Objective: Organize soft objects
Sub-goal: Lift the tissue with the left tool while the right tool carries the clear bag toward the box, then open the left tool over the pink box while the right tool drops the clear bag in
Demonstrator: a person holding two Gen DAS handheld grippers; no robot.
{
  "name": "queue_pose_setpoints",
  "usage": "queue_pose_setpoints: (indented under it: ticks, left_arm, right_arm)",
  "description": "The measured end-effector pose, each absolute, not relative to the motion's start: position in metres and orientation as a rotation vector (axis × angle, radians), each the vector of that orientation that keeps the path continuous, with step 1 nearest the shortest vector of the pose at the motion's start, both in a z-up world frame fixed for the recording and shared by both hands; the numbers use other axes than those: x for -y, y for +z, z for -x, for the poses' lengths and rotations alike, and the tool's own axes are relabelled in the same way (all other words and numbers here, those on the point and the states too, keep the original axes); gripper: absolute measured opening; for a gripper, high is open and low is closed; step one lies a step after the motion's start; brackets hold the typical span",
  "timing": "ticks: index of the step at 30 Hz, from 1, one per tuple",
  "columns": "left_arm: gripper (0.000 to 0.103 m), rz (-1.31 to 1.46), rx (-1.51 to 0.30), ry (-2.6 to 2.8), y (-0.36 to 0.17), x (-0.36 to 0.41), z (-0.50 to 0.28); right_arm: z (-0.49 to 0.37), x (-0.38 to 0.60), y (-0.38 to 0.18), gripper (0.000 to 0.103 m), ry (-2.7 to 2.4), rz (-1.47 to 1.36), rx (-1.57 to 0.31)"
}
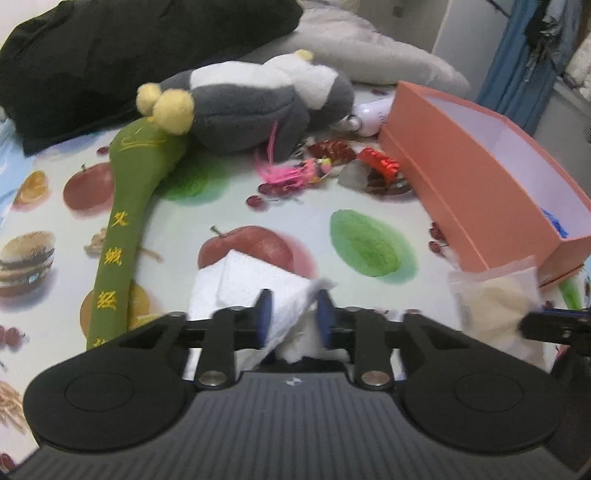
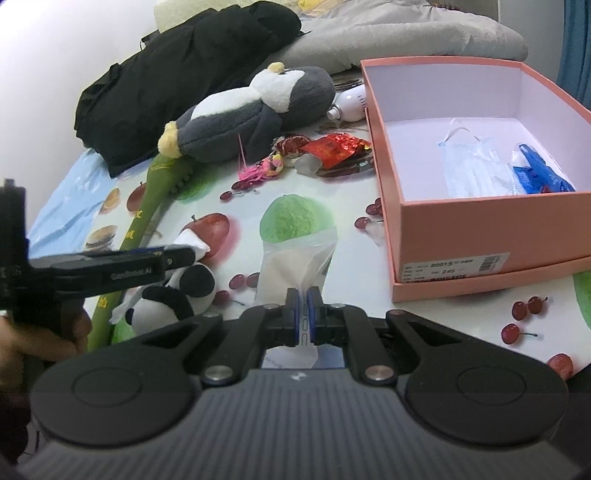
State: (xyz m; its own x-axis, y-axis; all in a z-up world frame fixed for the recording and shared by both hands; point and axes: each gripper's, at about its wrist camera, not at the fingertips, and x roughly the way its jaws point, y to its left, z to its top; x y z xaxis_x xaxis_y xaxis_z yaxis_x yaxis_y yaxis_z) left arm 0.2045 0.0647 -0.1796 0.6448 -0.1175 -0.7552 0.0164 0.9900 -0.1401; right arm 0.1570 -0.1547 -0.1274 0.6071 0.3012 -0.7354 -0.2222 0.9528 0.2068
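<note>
My left gripper stands narrow, its pads pressing a corner of the white tissue that lies on the fruit-print cloth. From the right wrist it hovers just over a small panda plush. My right gripper is shut on the edge of a clear bag of cream stuffing, also seen beside the left one. A grey and white penguin plush lies behind, its feet on a green padded stick. The open pink box at the right holds face masks.
A black jacket and a grey cushion fill the back. Red candy wrappers, a pink feather toy and a white bottle lie between penguin and box. A hand holds the left gripper.
</note>
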Motion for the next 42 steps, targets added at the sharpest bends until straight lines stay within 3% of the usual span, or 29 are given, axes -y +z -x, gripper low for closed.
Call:
queue_pose_setpoints:
  ticks: [2,5,25,42]
  left_arm:
    - [0.007,0.133,-0.873,-0.066,-0.180,-0.066,-0.205]
    - [0.004,0.143,-0.851,-0.044,-0.173,-0.066,-0.202]
    - [0.004,0.331,-0.660,-0.088,-0.053,-0.026,-0.172]
    - [0.004,0.276,-0.666,-0.377,-0.005,0.108,-0.222]
  right_arm:
    - [-0.157,0.158,-0.126,0.008,0.301,-0.101,-0.865]
    - [-0.157,0.161,-0.121,0.009,0.305,-0.110,-0.858]
    - [-0.156,0.199,-0.043,0.009,0.320,-0.138,-0.713]
    - [-0.164,0.285,-0.008,0.009,0.177,-0.185,-0.673]
